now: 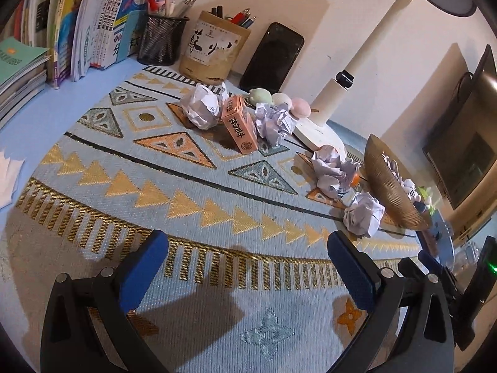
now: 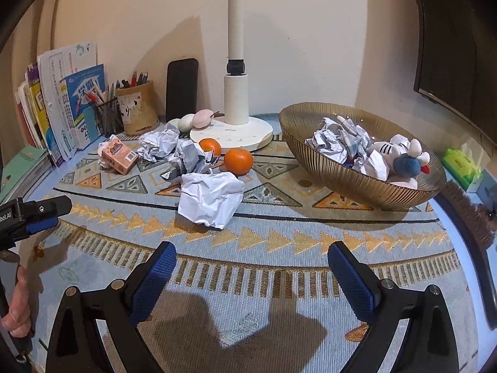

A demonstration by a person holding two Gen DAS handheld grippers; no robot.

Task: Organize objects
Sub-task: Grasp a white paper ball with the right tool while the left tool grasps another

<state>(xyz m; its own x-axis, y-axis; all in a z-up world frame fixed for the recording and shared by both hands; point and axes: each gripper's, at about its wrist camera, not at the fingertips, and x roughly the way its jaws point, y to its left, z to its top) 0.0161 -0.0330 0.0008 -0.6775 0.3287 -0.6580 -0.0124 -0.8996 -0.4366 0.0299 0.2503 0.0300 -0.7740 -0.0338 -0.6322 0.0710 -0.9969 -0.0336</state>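
Observation:
Several crumpled paper balls lie on the patterned mat (image 2: pixel 279 242); the nearest paper ball (image 2: pixel 211 197) sits just ahead of my right gripper (image 2: pixel 250 261), which is open and empty. Two oranges (image 2: pixel 238 161) rest behind it. A small pink box (image 2: pixel 119 155) lies at the left, and it stands out in the left wrist view as the pink box (image 1: pixel 239 124) between paper balls (image 1: pixel 202 105). The gold ribbed bowl (image 2: pixel 335 177) holds crumpled paper and a plush toy (image 2: pixel 403 158). My left gripper (image 1: pixel 248 248) is open and empty over the mat, well short of the clutter.
A white lamp base (image 2: pixel 231 133) stands mid-back, with three pastel egg shapes (image 1: pixel 279 99), a black phone (image 1: pixel 271 57), two pen holders (image 1: pixel 160 39) and upright books (image 1: pixel 93 21) along the wall. A green tissue pack (image 2: pixel 461 163) and a brush (image 2: pixel 469 214) lie at the right.

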